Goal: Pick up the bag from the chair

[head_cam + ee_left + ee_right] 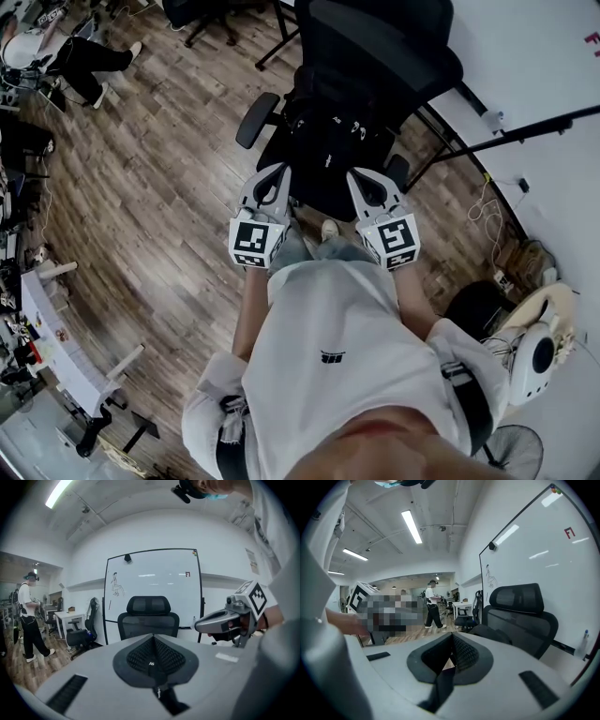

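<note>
1. Black fabric bag [325,134] lies on the seat of the black mesh office chair [375,47], at 12 o'clock from both grippers and touched by neither.
2. Grey left gripper [277,172]: jaws closed together, nothing between them.
3. Grey right gripper [362,175], at 3 o'clock of the left one: jaws likewise closed and empty.
4. Wood-plank floor [159,187] lies under the chair; a white whiteboard [525,56] stands at 1 o'clock.

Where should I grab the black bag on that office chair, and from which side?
Probably take the bag at its upper front, coming down from your side: the backrest blocks the far side and armrests flank it. Black on black, no handle can be made out.
</note>
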Tool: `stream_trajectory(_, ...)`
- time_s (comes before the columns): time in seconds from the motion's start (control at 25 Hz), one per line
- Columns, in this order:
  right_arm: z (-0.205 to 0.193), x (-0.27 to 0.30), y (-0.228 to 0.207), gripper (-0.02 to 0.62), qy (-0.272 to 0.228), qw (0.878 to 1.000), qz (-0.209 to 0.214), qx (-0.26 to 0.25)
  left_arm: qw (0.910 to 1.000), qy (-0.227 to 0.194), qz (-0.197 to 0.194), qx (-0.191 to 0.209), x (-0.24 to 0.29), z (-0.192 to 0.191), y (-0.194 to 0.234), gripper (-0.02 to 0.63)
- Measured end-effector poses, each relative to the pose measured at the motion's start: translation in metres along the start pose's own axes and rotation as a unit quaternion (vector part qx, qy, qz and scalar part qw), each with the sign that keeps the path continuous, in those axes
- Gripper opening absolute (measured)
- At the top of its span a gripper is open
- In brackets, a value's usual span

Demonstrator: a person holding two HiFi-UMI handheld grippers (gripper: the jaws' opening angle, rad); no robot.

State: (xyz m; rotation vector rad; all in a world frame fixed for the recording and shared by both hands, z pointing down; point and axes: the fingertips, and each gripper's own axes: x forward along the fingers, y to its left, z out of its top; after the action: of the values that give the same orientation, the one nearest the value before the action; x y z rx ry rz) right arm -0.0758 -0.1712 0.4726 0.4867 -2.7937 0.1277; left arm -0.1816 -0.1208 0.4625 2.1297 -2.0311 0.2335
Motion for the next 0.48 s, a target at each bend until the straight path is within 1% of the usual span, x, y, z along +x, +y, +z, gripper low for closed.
stream_trajectory(0.2,-0.002,0.027,0.002,-0.005,-0.002,1.000,-0.015,0.020,0.9993,0.011,-0.033,0.009,0.029,-0.010,0.023,0.009)
stream_trajectory(0.32,-0.005,0.043,0.000,-0.005,0.002,0.999,-0.040,0.032,0.9979,0.020,-0.060,0.015,0.048,-0.016,0.036,0.009)
stream_trajectory(0.48,-0.016,0.069,-0.006,-0.005,0.017,0.995,-0.082,0.061,0.9944,0.038,-0.096,0.023,0.073,-0.030,0.057,0.011)
